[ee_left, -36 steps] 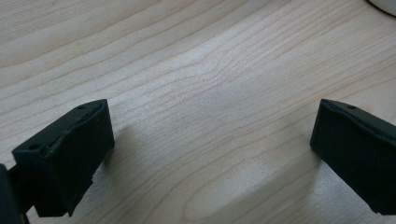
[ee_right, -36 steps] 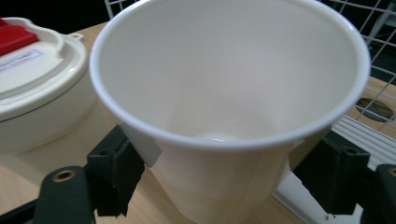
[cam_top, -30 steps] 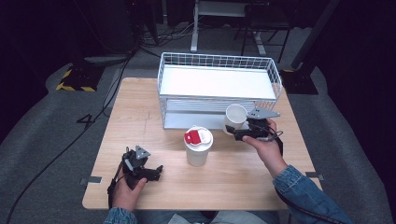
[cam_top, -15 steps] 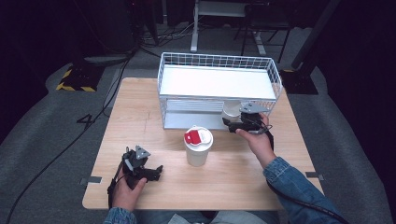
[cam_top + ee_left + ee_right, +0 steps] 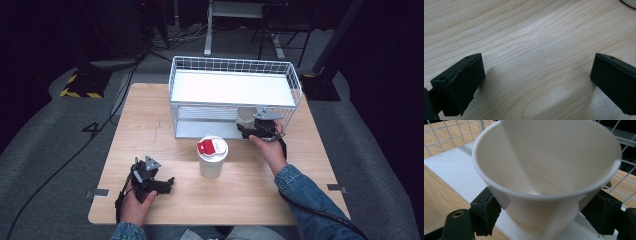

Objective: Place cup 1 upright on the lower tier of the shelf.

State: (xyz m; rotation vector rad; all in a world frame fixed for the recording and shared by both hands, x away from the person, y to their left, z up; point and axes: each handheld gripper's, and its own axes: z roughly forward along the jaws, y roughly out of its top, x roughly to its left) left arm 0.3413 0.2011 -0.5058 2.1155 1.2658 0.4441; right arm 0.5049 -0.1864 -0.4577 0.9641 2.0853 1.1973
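An empty white paper cup (image 5: 244, 117) (image 5: 544, 170) stands upright at the right end of the wire rack's lower shelf (image 5: 446, 167), under the top shelf. My right gripper (image 5: 246, 129) (image 5: 546, 217) is shut on the cup's lower wall, one black jaw on each side. The cup's base is at the white shelf surface; I cannot tell whether it rests there. My left gripper (image 5: 167, 183) (image 5: 536, 80) lies low over the bare wooden table (image 5: 536, 37) at the front left, open, with nothing between its jaws.
The white wire rack (image 5: 173, 80) stands at the table's back, its top shelf bare. A white lidded cup with a red patch on its lid (image 5: 212, 158) stands mid-table, just left of my right hand. Bare table (image 5: 145, 125) lies left of the rack.
My right gripper has carried the paper cup forward and slightly left, from in front of the rack into its lower shelf. The left gripper has stayed still.
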